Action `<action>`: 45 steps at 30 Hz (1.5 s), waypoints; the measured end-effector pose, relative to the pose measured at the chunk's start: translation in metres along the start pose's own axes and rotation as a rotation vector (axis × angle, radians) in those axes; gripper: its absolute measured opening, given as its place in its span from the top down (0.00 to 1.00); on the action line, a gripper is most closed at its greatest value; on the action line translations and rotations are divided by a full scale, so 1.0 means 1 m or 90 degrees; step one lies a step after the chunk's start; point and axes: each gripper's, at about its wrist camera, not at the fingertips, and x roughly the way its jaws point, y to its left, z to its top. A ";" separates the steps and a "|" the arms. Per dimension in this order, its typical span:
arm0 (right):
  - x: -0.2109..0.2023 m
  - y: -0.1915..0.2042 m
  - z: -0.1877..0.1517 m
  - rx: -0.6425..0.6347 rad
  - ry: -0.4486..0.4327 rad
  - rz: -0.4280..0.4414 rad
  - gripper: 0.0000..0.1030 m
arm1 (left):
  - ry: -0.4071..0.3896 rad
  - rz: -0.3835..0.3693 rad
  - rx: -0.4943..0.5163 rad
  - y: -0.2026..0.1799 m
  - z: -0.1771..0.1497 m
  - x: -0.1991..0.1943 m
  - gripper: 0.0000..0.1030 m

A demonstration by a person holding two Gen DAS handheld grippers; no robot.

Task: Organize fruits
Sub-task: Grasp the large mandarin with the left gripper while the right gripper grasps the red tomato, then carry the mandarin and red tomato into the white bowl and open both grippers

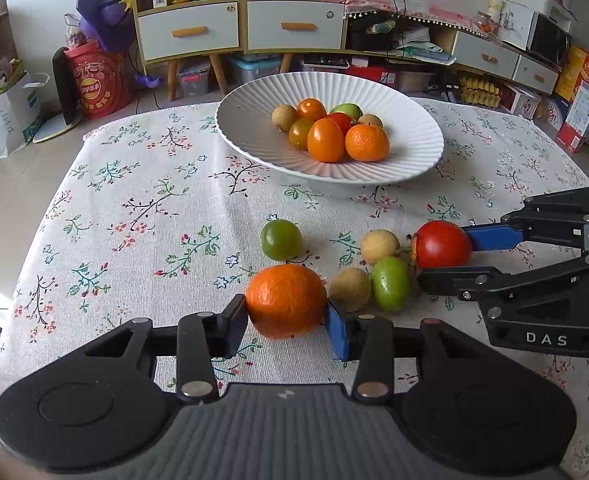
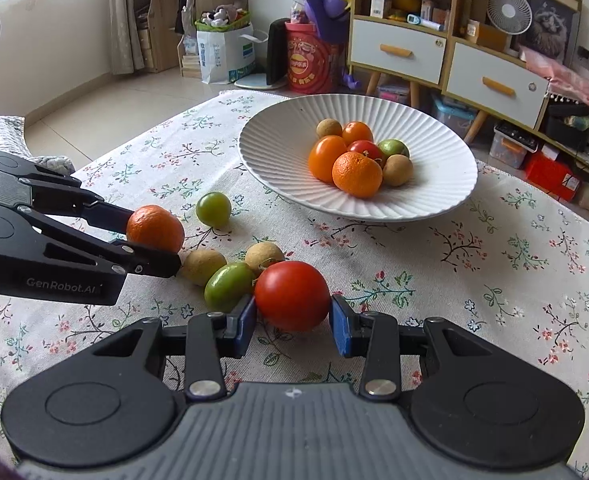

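My left gripper (image 1: 287, 316) is shut on an orange mandarin (image 1: 286, 300), low over the floral tablecloth; from the right wrist it shows at the left (image 2: 152, 240) with the mandarin (image 2: 155, 228) between its pads. A red tomato (image 2: 292, 295) sits pinched in my right gripper (image 2: 292, 312), which enters the left wrist view from the right (image 1: 446, 258) around the tomato (image 1: 441, 244). Loose beside them lie a green fruit (image 1: 281, 239), two tan round fruits (image 1: 379, 246) (image 1: 349, 289) and another green one (image 1: 391, 283). The white ribbed plate (image 1: 254, 148) behind holds several fruits.
The floral cloth (image 1: 134, 220) covers the table, whose far edge runs just behind the plate. Beyond it stand cabinets with drawers (image 1: 188, 32), a red snack box (image 1: 98, 80) and a paper bag (image 1: 10, 116) on the floor.
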 end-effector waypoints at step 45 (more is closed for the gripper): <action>-0.014 -0.047 0.041 0.096 -0.097 -0.027 0.65 | -0.083 -0.022 -0.028 -0.007 0.058 -0.002 0.64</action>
